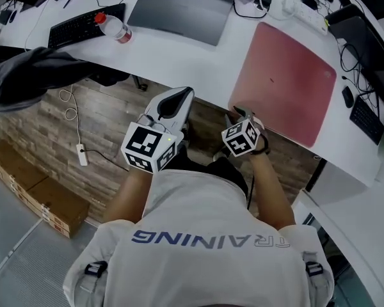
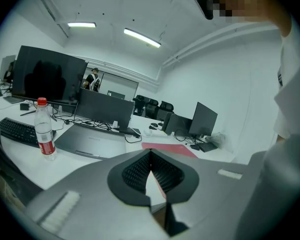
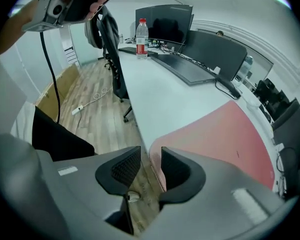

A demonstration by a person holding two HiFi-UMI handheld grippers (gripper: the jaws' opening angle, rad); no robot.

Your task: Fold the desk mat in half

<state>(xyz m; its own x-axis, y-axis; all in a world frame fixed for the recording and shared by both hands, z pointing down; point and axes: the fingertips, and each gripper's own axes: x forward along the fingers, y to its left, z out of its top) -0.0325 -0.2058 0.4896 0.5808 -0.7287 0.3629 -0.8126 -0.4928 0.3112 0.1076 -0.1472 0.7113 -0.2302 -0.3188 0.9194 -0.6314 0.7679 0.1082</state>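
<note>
The pink desk mat (image 1: 288, 82) lies flat on the white desk (image 1: 179, 62), its near edge along the desk's front edge. My right gripper (image 1: 238, 115) is at the mat's near left corner. In the right gripper view the mat (image 3: 215, 134) spreads away to the right, and the right gripper (image 3: 151, 160) stands open with the mat's corner edge in the gap, pads not pressing on it. My left gripper (image 1: 181, 96) hovers off the desk's front edge, left of the mat. In the left gripper view the left gripper (image 2: 150, 156) is shut with nothing in it, and the mat (image 2: 170, 150) shows beyond.
A water bottle (image 1: 114, 27), a black keyboard (image 1: 83, 24) and a grey pad (image 1: 179, 8) lie at the back left of the desk. Cables and a power strip (image 1: 304, 11) sit behind the mat. A dark chair (image 1: 38, 75) and cardboard boxes (image 1: 38, 190) stand at the left.
</note>
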